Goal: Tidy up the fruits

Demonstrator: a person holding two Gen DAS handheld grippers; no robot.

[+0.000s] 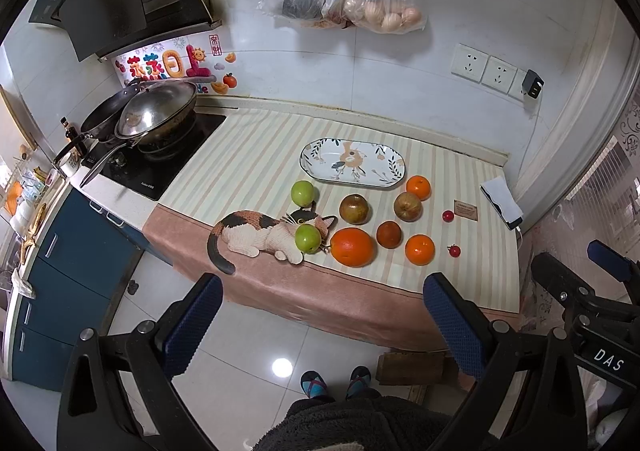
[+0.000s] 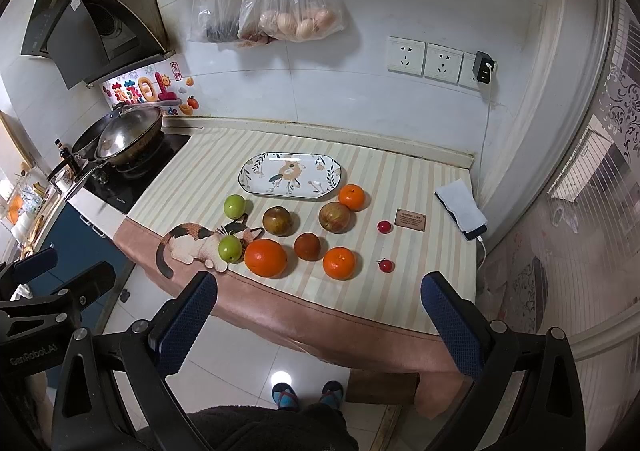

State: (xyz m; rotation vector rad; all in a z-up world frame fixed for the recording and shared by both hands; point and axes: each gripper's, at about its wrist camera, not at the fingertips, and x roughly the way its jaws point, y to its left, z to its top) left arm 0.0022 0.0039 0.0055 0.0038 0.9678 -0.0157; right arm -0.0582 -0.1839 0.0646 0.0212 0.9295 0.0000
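The left claw (image 1: pixel 324 323) hangs spread wide over the floor, short of the table's near edge, with nothing between its blue pads (image 1: pixel 192 327). The right claw (image 2: pixel 320 325) is spread just as wide and equally empty, also held back from the table, beside the left one.

Past both claws lies a striped cloth (image 2: pixel 400 291) with the fruit scattered on it. Nearest the edge sit a big orange (image 2: pixel 266 258), a small orange (image 2: pixel 339 263) and a tiny red fruit (image 2: pixel 386 265). A green fruit (image 2: pixel 230 248) touches the head of a cat figure (image 2: pixel 192 245) printed or lying at the cloth's left corner. Behind this row come a dark brown fruit (image 2: pixel 307 246), two brownish apples (image 2: pixel 281 220) (image 2: pixel 335 217), another green fruit (image 2: pixel 234 206), a second red fruit (image 2: pixel 384 226) and a third orange (image 2: pixel 352 196). That orange sits just beside the near rim of an oval flowered plate (image 2: pixel 256 187), which holds no fruit.

A phone (image 2: pixel 462 211) lies at the cloth's right edge, near a small brown tag (image 2: pixel 411 219). A wok (image 2: pixel 128 131) sits on the stove to the left.
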